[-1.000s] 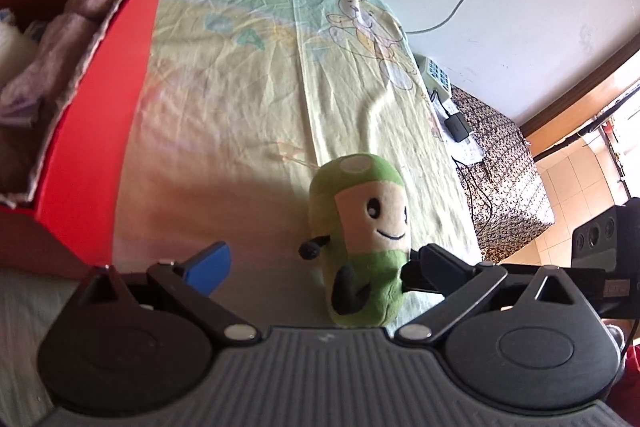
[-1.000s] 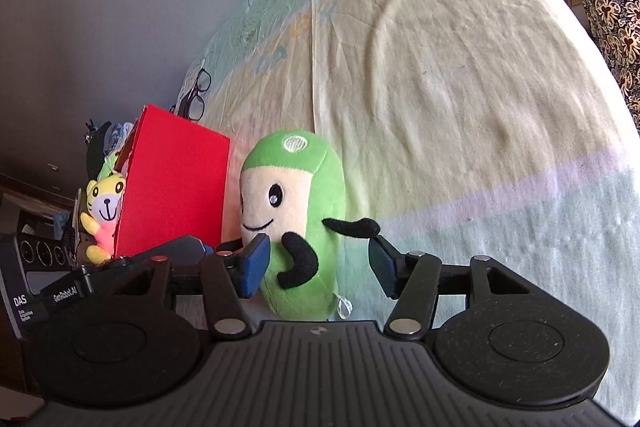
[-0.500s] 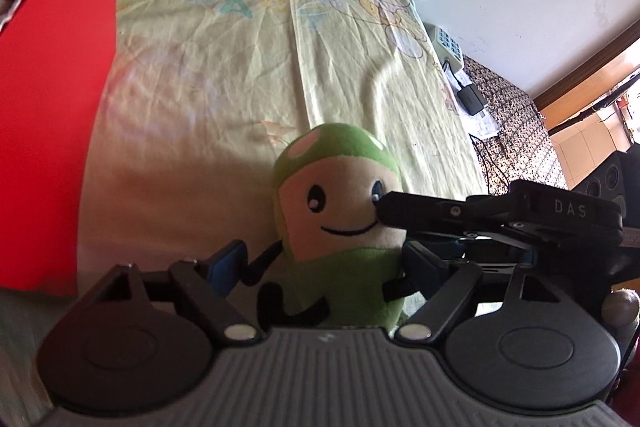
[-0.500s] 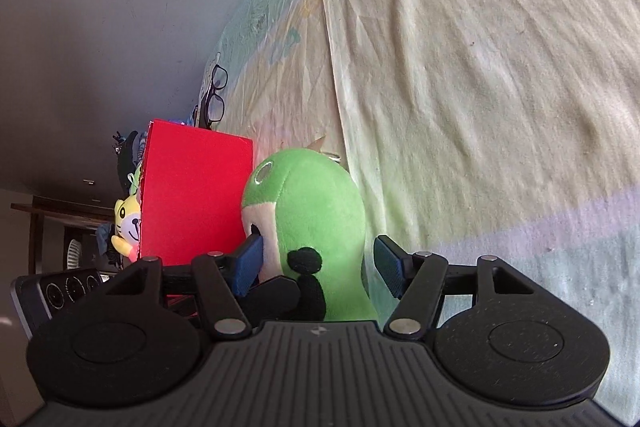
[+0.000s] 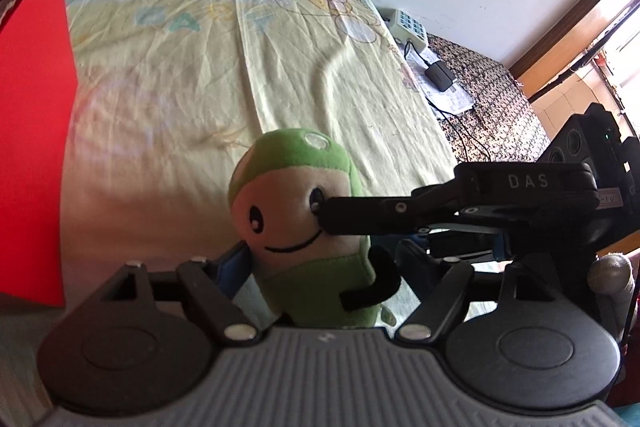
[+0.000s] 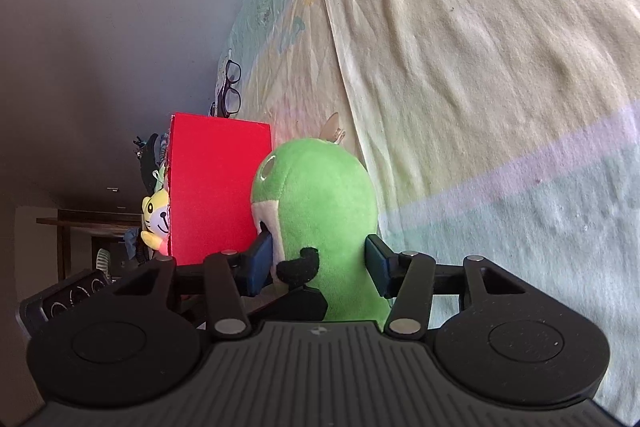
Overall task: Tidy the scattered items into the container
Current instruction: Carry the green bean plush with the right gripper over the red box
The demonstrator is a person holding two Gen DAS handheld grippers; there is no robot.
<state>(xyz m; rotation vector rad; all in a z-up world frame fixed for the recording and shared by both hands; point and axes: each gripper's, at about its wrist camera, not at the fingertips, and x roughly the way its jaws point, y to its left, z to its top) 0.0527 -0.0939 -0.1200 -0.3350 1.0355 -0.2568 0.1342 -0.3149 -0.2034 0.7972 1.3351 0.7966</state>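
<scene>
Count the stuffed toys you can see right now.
2: a green plush toy standing on the bedsheet between both grippers, and a yellow plush toy behind the red cardboard box. The box may hide more.

Plush toy (image 5: 304, 227) upright on bedsheet (image 5: 200, 75); box (image 5: 32, 131) left of it; glasses (image 6: 230, 87) behind box.

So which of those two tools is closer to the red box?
Left, though only as a judgement. The left tool straddles the green plush toy with the red box right beside it; the right tool, closing from the toy's other side, sees the box beyond it.
</scene>
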